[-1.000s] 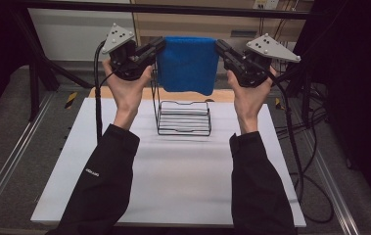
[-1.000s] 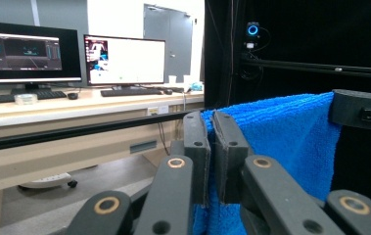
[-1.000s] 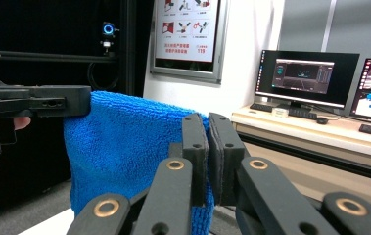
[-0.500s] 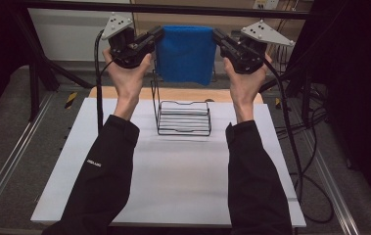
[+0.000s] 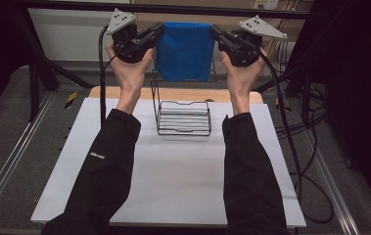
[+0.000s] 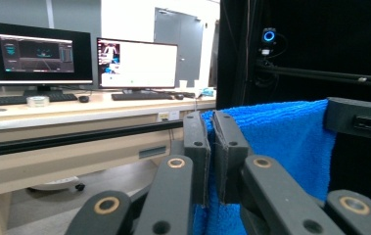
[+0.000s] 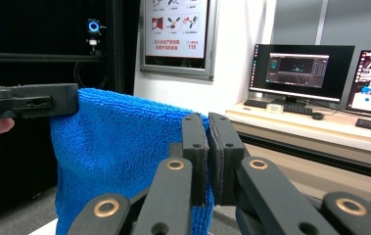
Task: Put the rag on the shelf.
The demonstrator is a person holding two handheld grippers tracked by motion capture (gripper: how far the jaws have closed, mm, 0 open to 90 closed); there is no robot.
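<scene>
Blue terry cloth, thick and nubby, hangs stretched between the two grippers, held up well above the black wire rack [image 5: 183, 117] that stands on the white table [image 5: 173, 186]. The towel [image 5: 185, 50] is behind and above the rack, its lower edge falling about to the top of the rack's tall back rail, as far as the high view lets me judge.

The left gripper [image 5: 154, 33] pinches one upper corner; in its own view the jaws are closed down to a thin slit with blue pile squeezed between them. The right gripper [image 5: 218, 34] does the same at the other upper corner, jaws nearly together on the cloth.

From where I stand it looks light and utterly limp: the top edge runs fairly level between the two grips while the rest drapes straight down. It won't slip easily, since the looped pile gives the pads plenty to bite. Nothing fragile about it. The corners are the sensible places to hold, as both grips keep it spread flat; let one go and I'd expect it to swing and bunch toward the rack.
</scene>
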